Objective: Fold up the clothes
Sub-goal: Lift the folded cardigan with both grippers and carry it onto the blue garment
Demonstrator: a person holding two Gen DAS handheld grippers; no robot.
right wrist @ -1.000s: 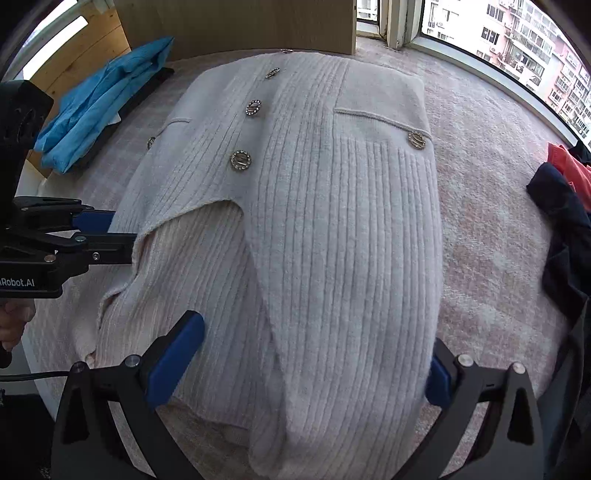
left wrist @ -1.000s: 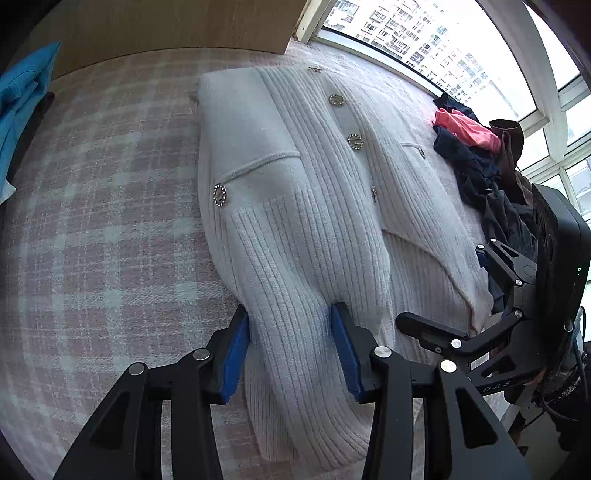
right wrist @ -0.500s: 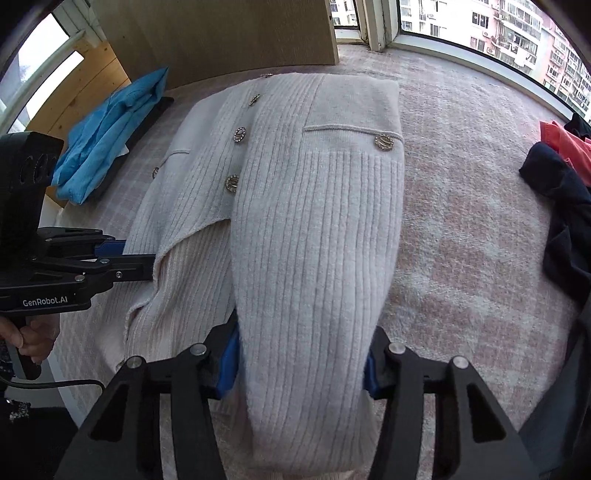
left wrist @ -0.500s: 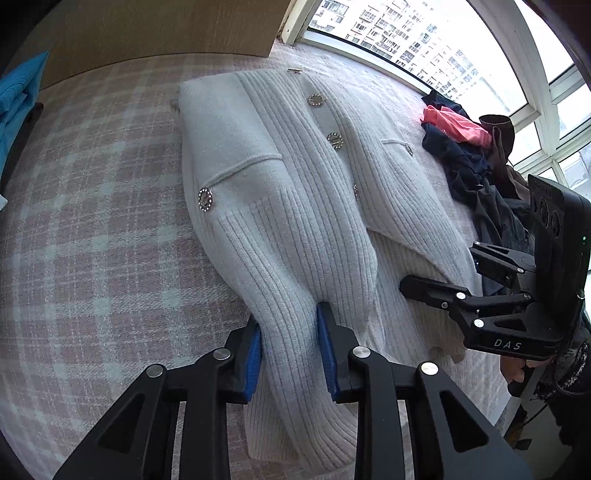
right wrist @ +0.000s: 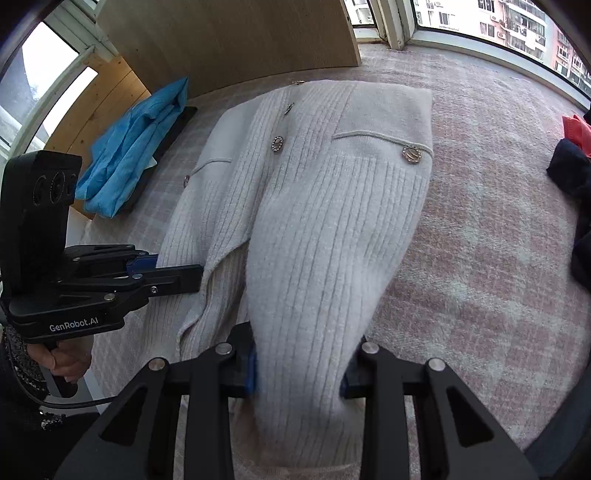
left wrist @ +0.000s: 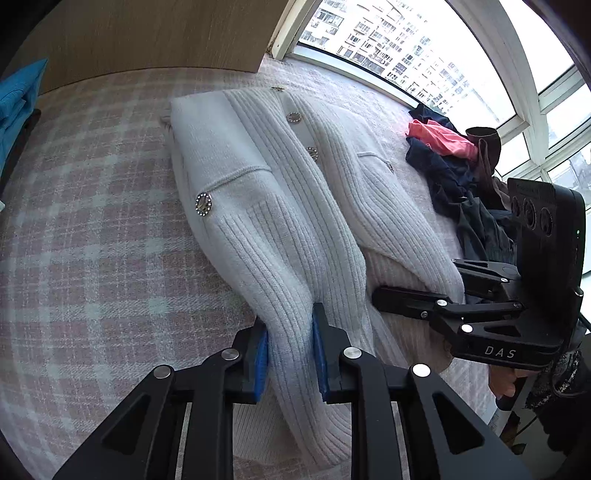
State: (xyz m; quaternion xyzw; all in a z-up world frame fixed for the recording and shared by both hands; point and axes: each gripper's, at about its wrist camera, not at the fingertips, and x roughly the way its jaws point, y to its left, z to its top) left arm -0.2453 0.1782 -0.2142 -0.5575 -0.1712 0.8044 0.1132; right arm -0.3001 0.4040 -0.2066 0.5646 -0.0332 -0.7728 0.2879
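Surface: pink-and-white plaid bedspread (left wrist: 92,229) fills the ground under you, with a wooden board (left wrist: 147,33) at 12 o'clock and windows (left wrist: 424,48) from 1 to 3 o'clock.
Blue garment (right wrist: 136,147): in your right wrist view it lies bunched at 10 o'clock, well apart from the cardigan.
Left gripper (left wrist: 290,354): your jaws have just been closing and now stand narrow, the blue pads pressing both sides of a bunched ribbed sleeve at 6 o'clock of the left wrist view.
Left hand (right wrist: 62,360): seen in your right wrist view at 8 o'clock, wrapped round the gripper's handle.
Cardigan (left wrist: 280,206): cream ribbed knit, lying on the bedspread front up, collar toward 12 o'clock, round jewelled buttons (left wrist: 293,117) down its placket; both folded-in sleeves run from the shoulders toward you, one into each gripper.
Right gripper (right wrist: 299,369): your jaws have just been closing and are partly closed, pinching the other sleeve's thick ribbed end between them at 6 o'clock of the right wrist view; the knit is gathered and slightly lifted there.
Clothes pile (left wrist: 454,166): dark navy, coral-pink and brown garments heaped at 2 to 3 o'clock in your left wrist view, beside the cardigan's far edge and not touching it as far as you can see.
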